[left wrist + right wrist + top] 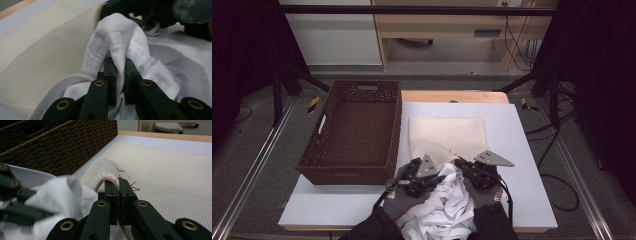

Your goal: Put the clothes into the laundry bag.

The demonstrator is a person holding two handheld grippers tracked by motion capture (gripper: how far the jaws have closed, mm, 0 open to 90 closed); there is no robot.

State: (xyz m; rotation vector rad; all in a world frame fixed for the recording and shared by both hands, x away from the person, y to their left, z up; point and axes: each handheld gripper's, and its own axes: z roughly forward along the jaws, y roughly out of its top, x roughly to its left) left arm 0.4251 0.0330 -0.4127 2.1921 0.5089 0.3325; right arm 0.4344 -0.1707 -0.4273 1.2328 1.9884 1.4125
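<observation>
A crumpled white garment [452,200] lies at the table's front edge between my two grippers. My left gripper [440,178] is shut on a hemmed fold of that garment [120,32], and the cloth runs down between its pads [120,62]. A cream woven cloth [447,132] lies flat behind the garment. My right gripper [460,161] is shut on the cloth's near frayed edge [107,173], which curls up over the closed jaws [118,182]. The garment [62,192] sits just left of them.
A dark brown wicker basket [354,165] with nothing in it stands on the left of the white table top [517,130], close to the cream cloth [175,170]. A wooden strip [454,96] borders the far edge. Gloved hands and dark sleeves enter from the bottom.
</observation>
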